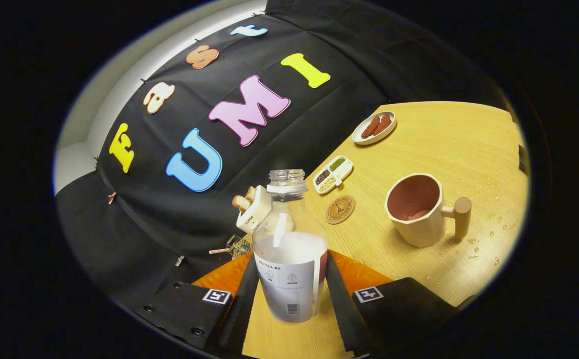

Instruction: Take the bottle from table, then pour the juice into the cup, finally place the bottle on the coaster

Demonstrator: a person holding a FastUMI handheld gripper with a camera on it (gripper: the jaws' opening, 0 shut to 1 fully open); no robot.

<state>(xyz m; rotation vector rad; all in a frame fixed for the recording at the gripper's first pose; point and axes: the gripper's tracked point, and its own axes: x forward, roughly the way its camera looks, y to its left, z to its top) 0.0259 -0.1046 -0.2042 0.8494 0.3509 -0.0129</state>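
Observation:
My gripper (289, 286) is shut on a clear plastic bottle (289, 249) with a white label and no cap; both fingers press on its lower sides. The bottle is held clear of the table and leans slightly, about half full of pale liquid. Beyond the fingers to the right stands a cream cup (421, 209) with a dark red inside and a wooden handle; a little liquid shows at its bottom. A round brown coaster (340, 209) lies on the wooden table (449, 144) between the bottle's neck and the cup, nothing on it.
A small white toaster (253, 209) with bread slices stands behind the bottle. A white divided dish (333, 174) of seeds and a plate (374, 127) of reddish food lie farther back. Water drops (489, 224) dot the table right of the cup. A small glass item (239, 246) sits near the wall.

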